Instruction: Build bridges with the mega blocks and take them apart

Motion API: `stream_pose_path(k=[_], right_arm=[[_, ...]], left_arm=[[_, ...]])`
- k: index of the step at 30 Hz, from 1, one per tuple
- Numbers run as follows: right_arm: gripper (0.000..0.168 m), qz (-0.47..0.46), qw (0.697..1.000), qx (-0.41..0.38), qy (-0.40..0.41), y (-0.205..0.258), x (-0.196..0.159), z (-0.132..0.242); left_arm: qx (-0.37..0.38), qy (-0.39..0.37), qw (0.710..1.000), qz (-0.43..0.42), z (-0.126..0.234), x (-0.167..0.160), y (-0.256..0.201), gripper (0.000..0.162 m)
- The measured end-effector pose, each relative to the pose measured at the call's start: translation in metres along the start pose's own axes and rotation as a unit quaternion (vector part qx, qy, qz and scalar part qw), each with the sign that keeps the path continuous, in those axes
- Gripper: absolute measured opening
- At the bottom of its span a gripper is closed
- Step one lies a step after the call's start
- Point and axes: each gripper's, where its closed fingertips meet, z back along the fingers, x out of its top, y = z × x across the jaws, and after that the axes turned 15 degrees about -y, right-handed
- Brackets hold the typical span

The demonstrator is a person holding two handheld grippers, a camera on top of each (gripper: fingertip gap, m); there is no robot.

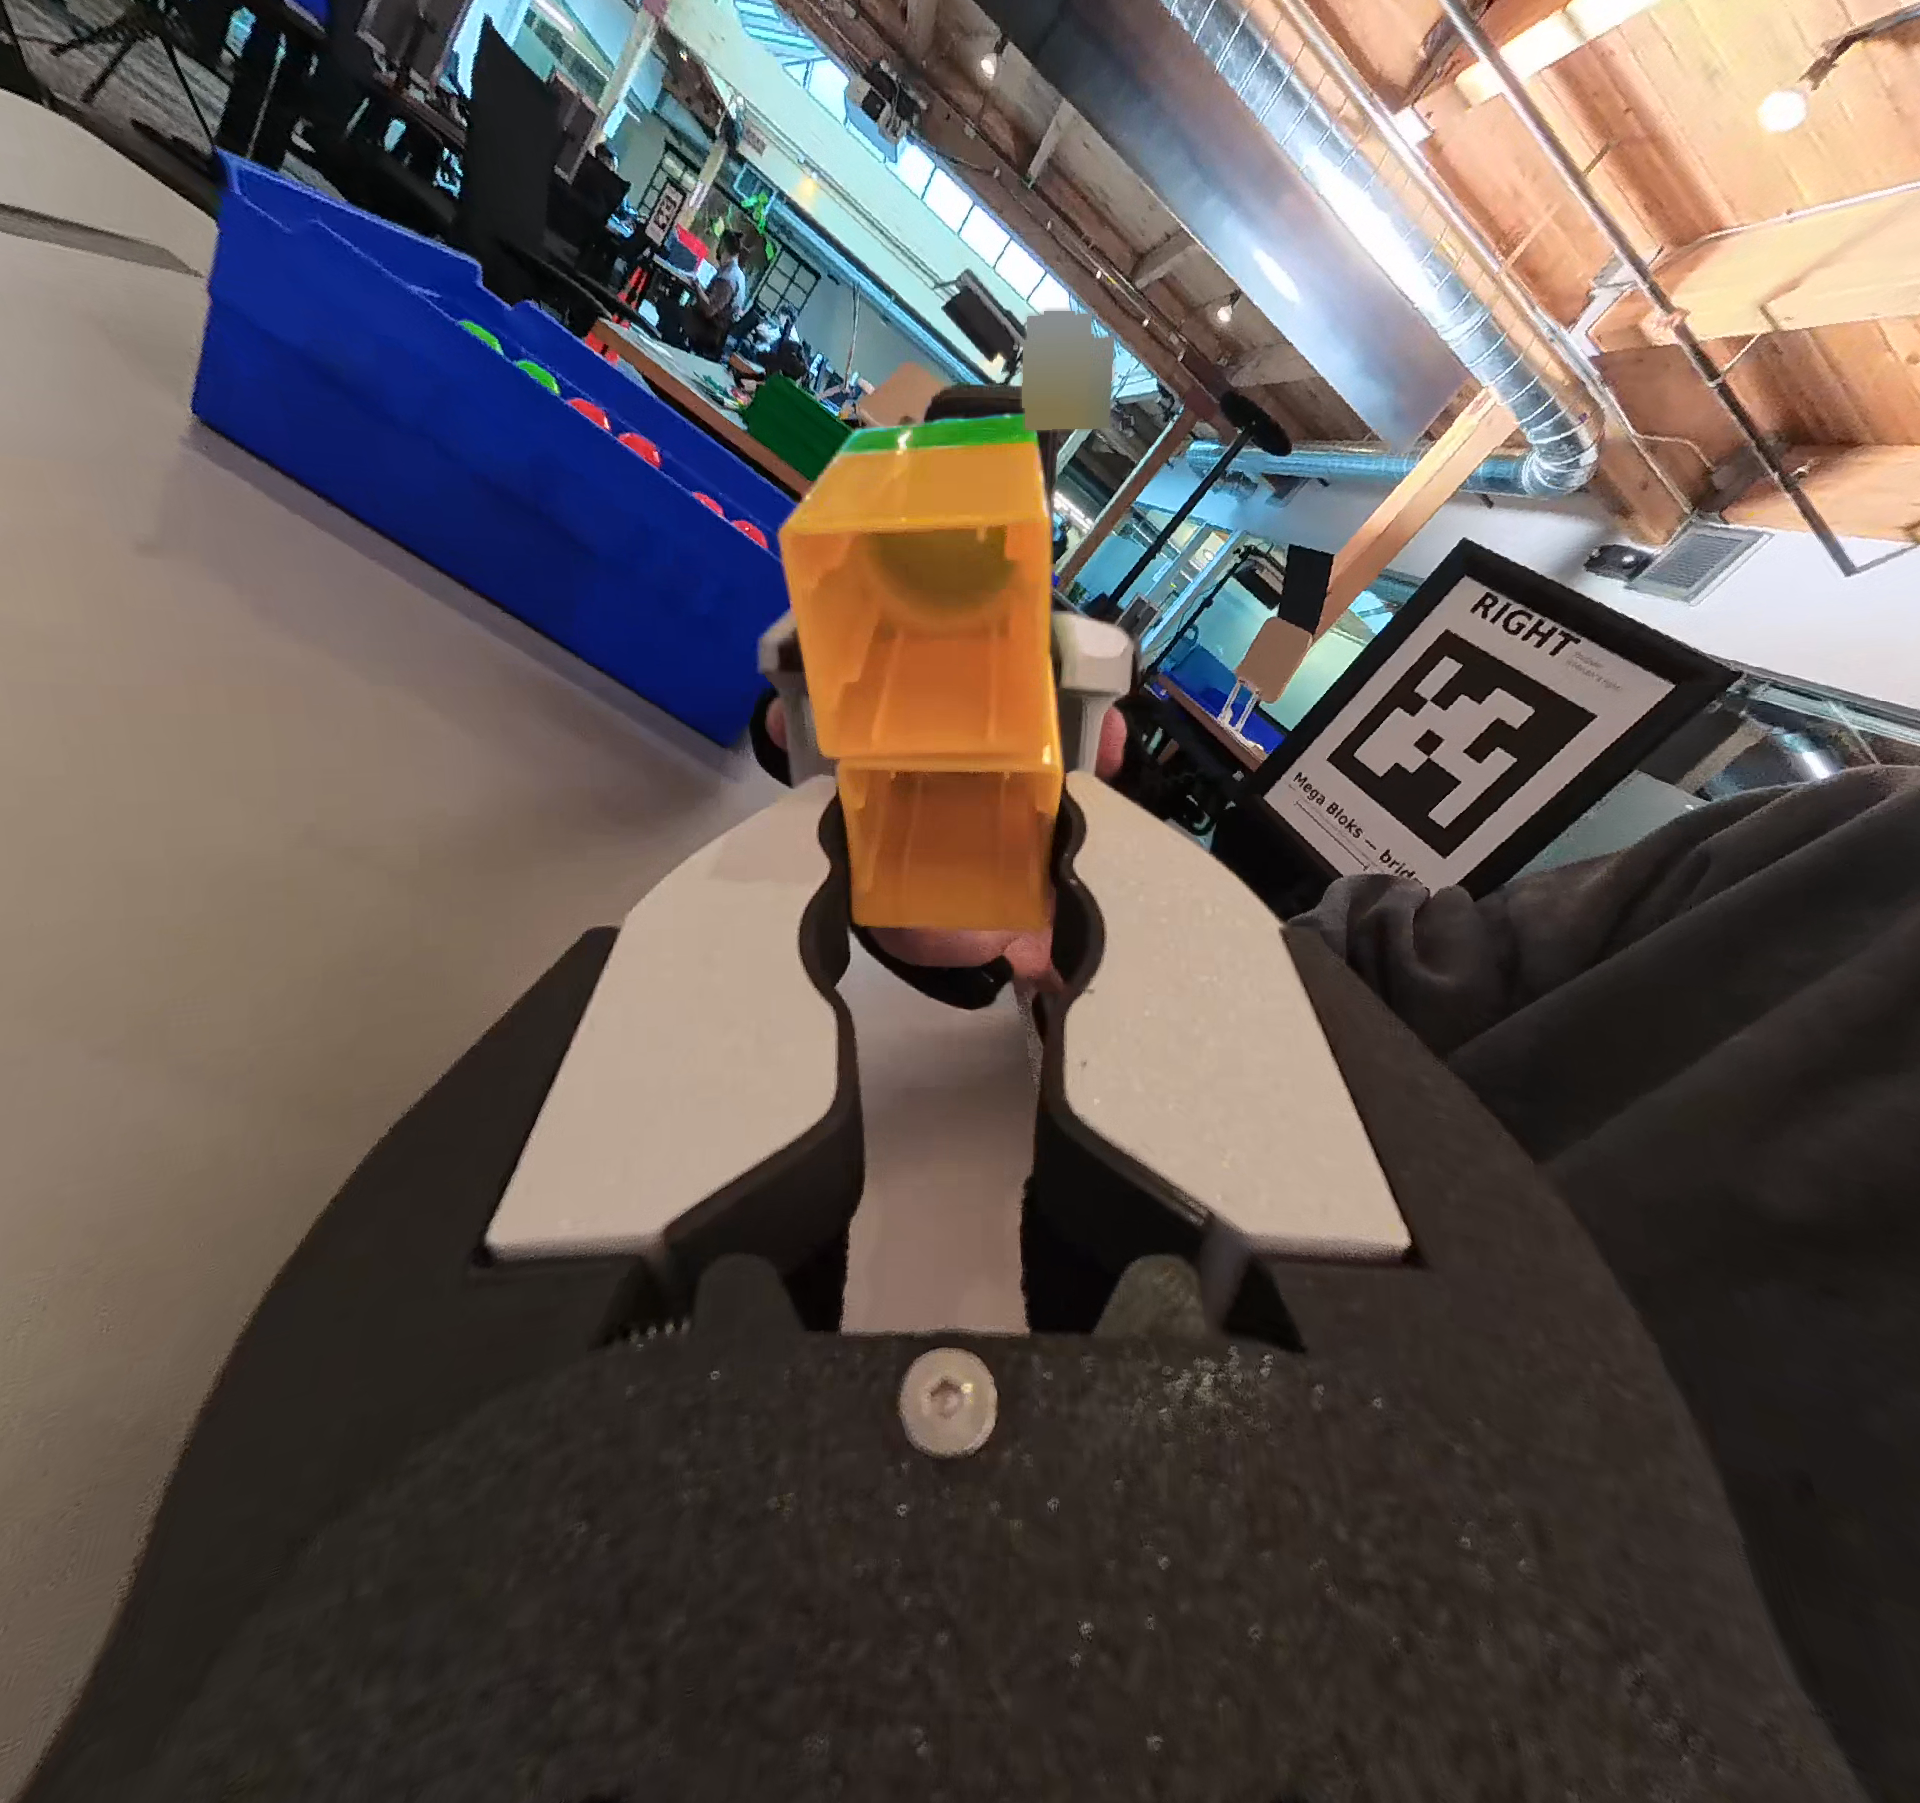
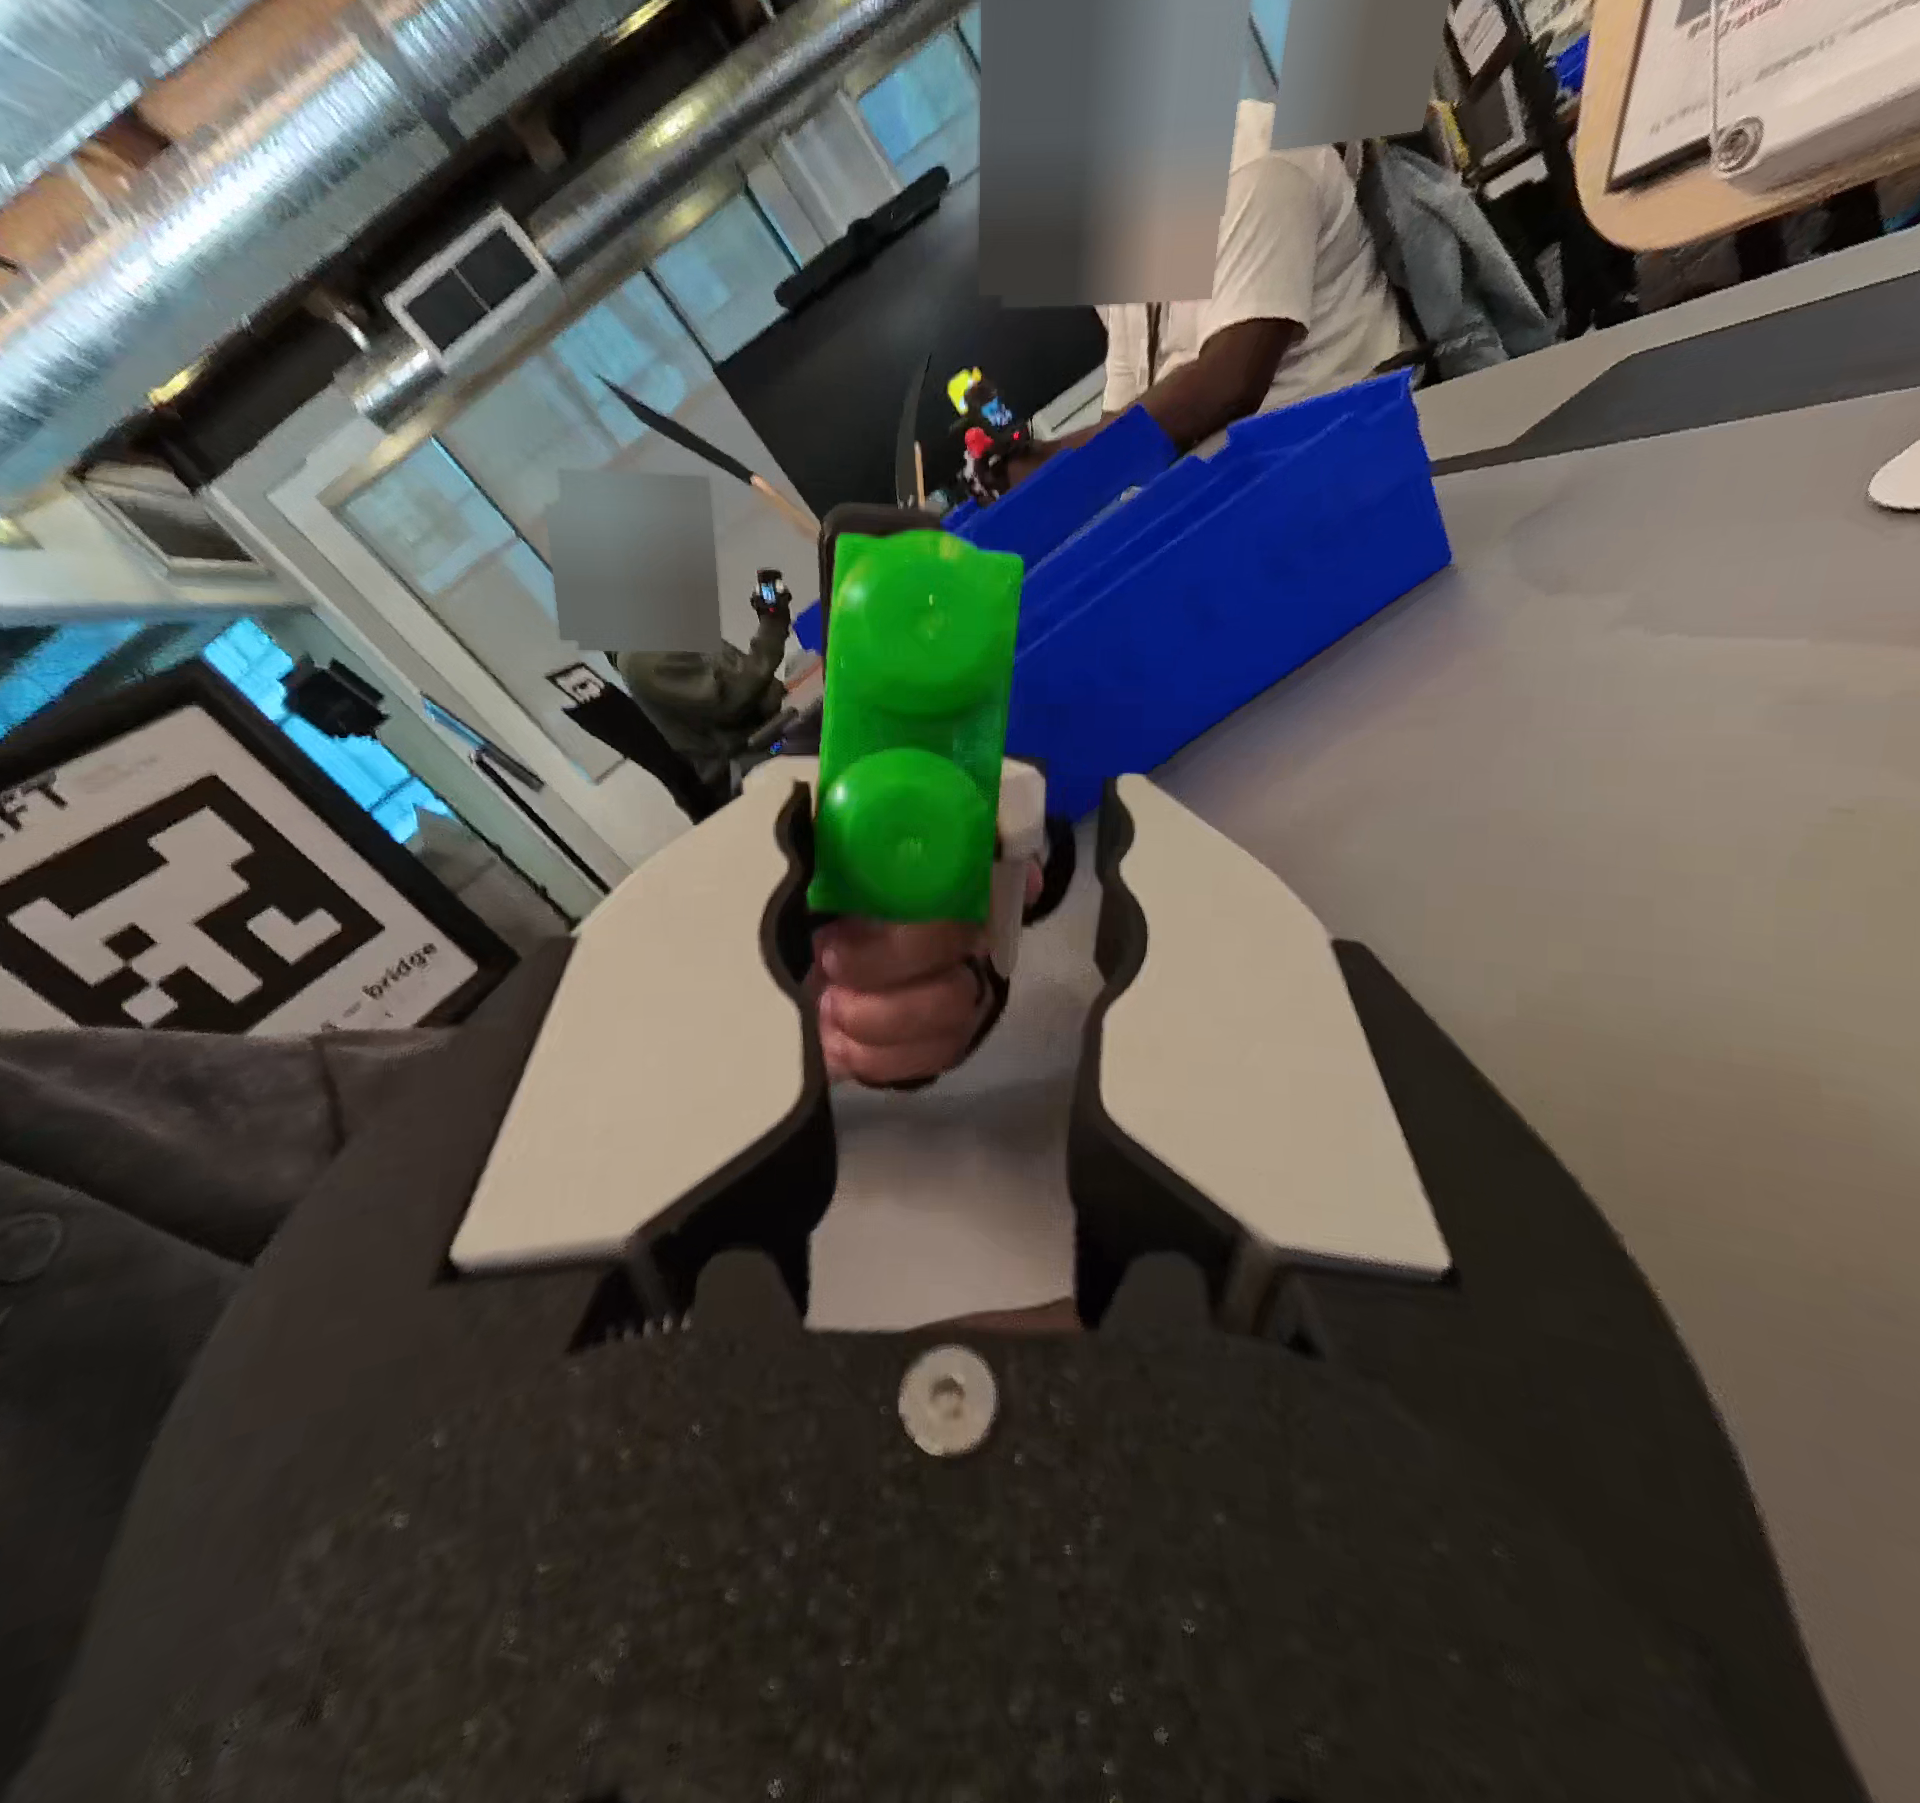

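In the left wrist view my left gripper [image 1: 945, 860] is shut on a yellow block [image 1: 925, 673], held in the air with its hollow underside toward me. A green block [image 1: 935, 439] sits on its far side. The right gripper's fingers [image 1: 1091, 667] flank the yellow block farther out. In the right wrist view the green block [image 2: 914, 714] shows two round studs facing me. My right gripper [image 2: 945, 849] is open around it: the left jaw is at the block's edge and a gap remains at the right jaw. A white finger [image 2: 1023, 818] of the left gripper shows in that gap.
A blue bin [image 1: 468, 465] holding green and red blocks stands on the grey table [image 1: 260, 818]; it also shows in the right wrist view [image 2: 1226, 610]. Framed marker signs [image 1: 1475, 714] [image 2: 187, 880] stand at the table's ends. A dark sleeve [image 1: 1662, 974] is close by. People stand behind. Only a small space, under 4 cm, lies between the two pairs of fingers.
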Motion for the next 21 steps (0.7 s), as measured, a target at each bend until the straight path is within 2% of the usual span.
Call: stream_pose_path(k=[5, 14, 21], right_arm=[[0.034, 0.007, 0.999, 0.024, 0.040, 0.008, -0.007, 0.003], [0.034, 0.036, 0.997, 0.018, 0.069, 0.004, -0.014, 0.007], [0.034, 0.020, 0.999, 0.012, 0.042, 0.001, -0.010, 0.006]], left_arm=[[0.004, 0.009, 1.000, -0.009, 0.002, 0.000, 0.002, 0.035], [-0.003, 0.007, 1.000, 0.017, 0.002, -0.006, 0.006, 0.035], [0.008, -0.008, 1.000, 0.016, -0.001, -0.002, 0.008, 0.036]])
